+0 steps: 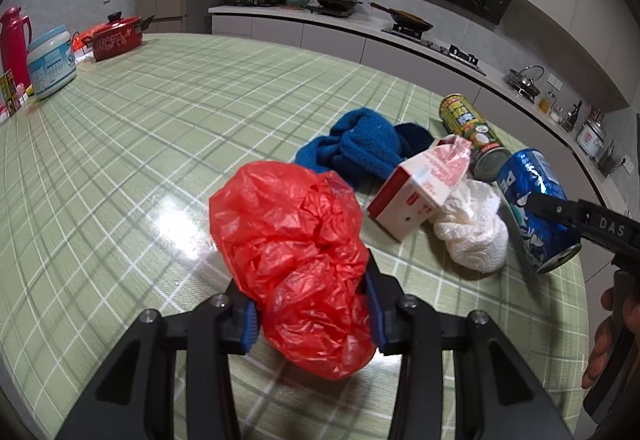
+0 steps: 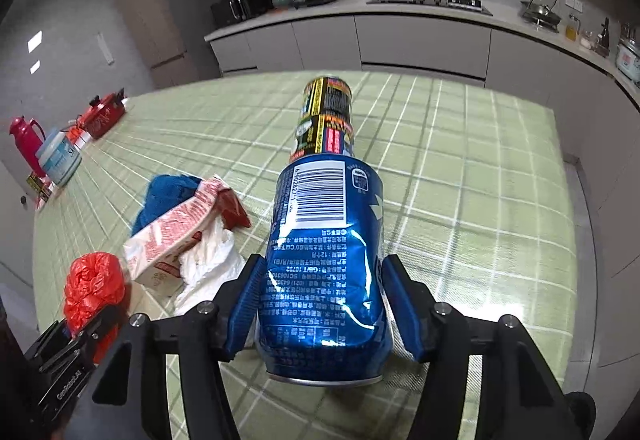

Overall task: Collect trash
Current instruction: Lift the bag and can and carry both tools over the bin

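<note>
My left gripper (image 1: pixel 312 304) is shut on a crumpled red plastic bag (image 1: pixel 296 256), also seen in the right wrist view (image 2: pixel 94 292). My right gripper (image 2: pixel 320 292) is shut on a dented blue soda can (image 2: pixel 324 272), which lies tilted at the table's right side (image 1: pixel 536 208). Beyond it lies a green and yellow drink can (image 1: pixel 472 132), also in the right wrist view (image 2: pixel 326 116). A red and white carton (image 1: pixel 416 188), a white crumpled bag (image 1: pixel 476 228) and a blue cloth (image 1: pixel 360 148) lie between the two grippers.
The table has a green checked cloth (image 1: pixel 160 144). At its far left stand a red pot (image 1: pixel 116 38), a white tub (image 1: pixel 52 66) and a red thermos (image 1: pixel 14 40). A kitchen counter with stove and pans (image 1: pixel 408 24) runs behind.
</note>
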